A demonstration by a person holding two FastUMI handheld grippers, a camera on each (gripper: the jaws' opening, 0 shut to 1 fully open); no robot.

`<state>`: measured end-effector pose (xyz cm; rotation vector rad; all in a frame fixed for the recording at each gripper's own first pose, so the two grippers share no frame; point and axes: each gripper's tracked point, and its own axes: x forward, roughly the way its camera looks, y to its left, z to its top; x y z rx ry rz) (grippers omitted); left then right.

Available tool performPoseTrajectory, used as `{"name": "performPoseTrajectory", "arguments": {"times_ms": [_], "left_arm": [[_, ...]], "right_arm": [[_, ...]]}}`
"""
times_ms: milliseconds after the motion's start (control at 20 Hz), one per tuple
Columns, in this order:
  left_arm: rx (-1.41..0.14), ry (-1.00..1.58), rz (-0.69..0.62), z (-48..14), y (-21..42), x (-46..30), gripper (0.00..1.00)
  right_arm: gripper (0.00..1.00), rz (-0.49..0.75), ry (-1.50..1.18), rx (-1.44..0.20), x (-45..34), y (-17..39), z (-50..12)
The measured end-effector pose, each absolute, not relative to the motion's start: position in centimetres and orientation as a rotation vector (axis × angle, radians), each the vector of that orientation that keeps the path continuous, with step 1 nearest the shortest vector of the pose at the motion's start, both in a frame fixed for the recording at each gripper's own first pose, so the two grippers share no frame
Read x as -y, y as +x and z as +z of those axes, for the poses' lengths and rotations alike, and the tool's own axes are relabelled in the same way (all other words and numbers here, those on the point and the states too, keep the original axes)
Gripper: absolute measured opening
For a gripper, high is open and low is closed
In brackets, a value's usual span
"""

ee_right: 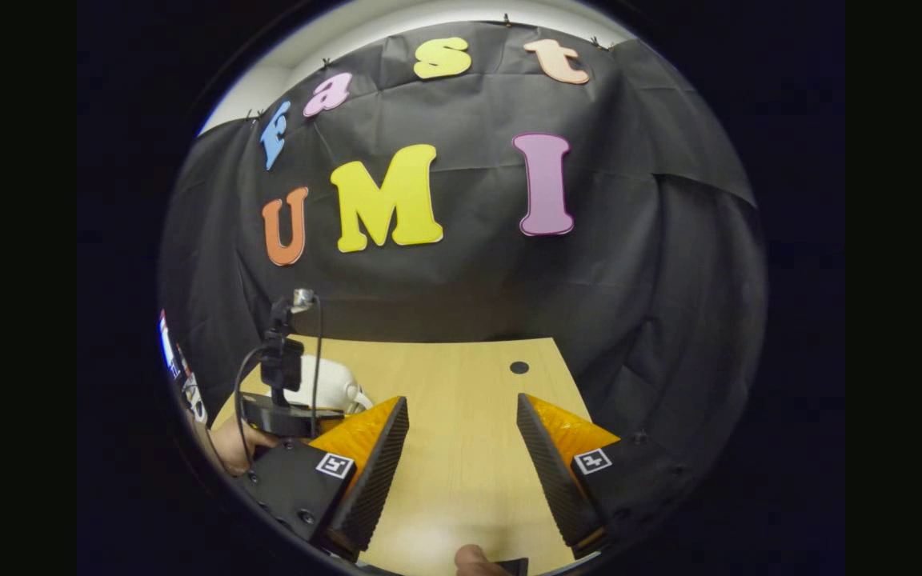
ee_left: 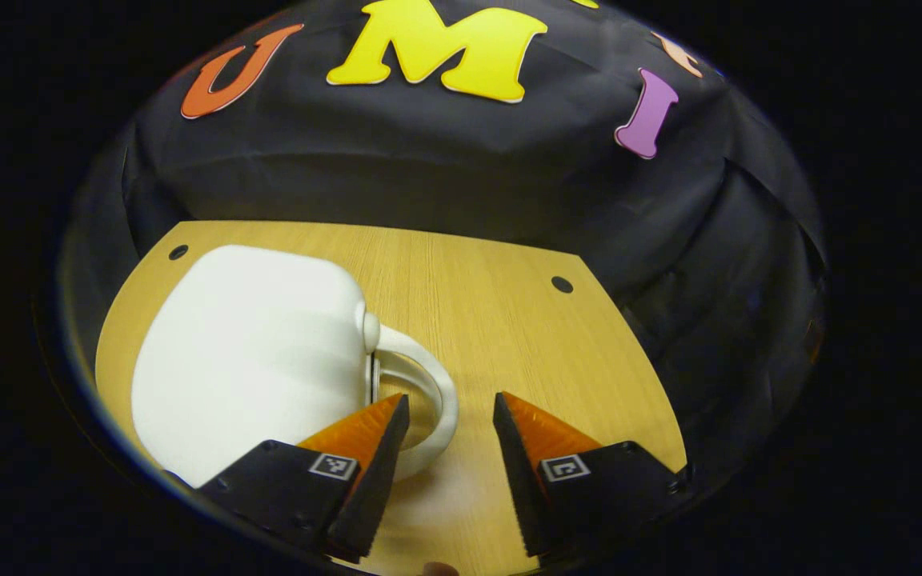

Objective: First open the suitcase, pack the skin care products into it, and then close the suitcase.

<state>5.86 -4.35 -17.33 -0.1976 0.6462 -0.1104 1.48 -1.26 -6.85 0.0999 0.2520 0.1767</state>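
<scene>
Straddling the case's handle [ee_left: 429,392] with the left tongs [ee_left: 449,432]: fingers spread wide, one finger tip lying over the loop's opening, the other out on bare bench [ee_left: 509,320] at 3 o'clock of it, nothing held. Sitting shut at 9 to 10 o'clock in the left gripper view, the white case [ee_left: 253,352], a rounded hard shell lying flat on the bench, lid seemingly down. Long axis running roughly 10 to 4 o'clock in that view, handle end pointing at 4 o'clock toward the tongs. Likely step: taking the handle or the seam beside it to lift the lid. Risks from here: closing on only one limb of the loop and slipping off the smooth curve; pulling on the handle and dragging the whole light shell across the bench instead of opening it, with no second grip holding it down; catching the small latch-like knob [ee_left: 370,328] at the handle's root askew. Right tongs [ee_right: 461,456] also wide apart and empty, over bare bench, case [ee_right: 325,384] well off at 10 o'clock there, behind the left gripper's body [ee_right: 281,376] and the hand [ee_right: 233,444] holding it. No skin care products to be made out.
</scene>
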Motion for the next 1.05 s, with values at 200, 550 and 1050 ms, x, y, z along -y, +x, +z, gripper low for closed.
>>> {"name": "performPoseTrajectory", "arguments": {"times_ms": [200,550,1050], "left_arm": [[-0.475,-0.141,-0.049,-9.7,5.1,0.1,0.98],[-0.229,-0.065,0.033,0.0,2.0,-5.9,0.98],[-0.088,-0.023,0.095,4.2,-3.5,-8.9,0.98]], "right_arm": [[0.83,0.175,0.073,-0.201,-1.8,2.0,-4.4],[0.81,0.165,0.037,-0.100,-7.5,2.2,-0.6],[0.81,0.179,-0.028,0.000,-13.1,0.9,1.9]]}}
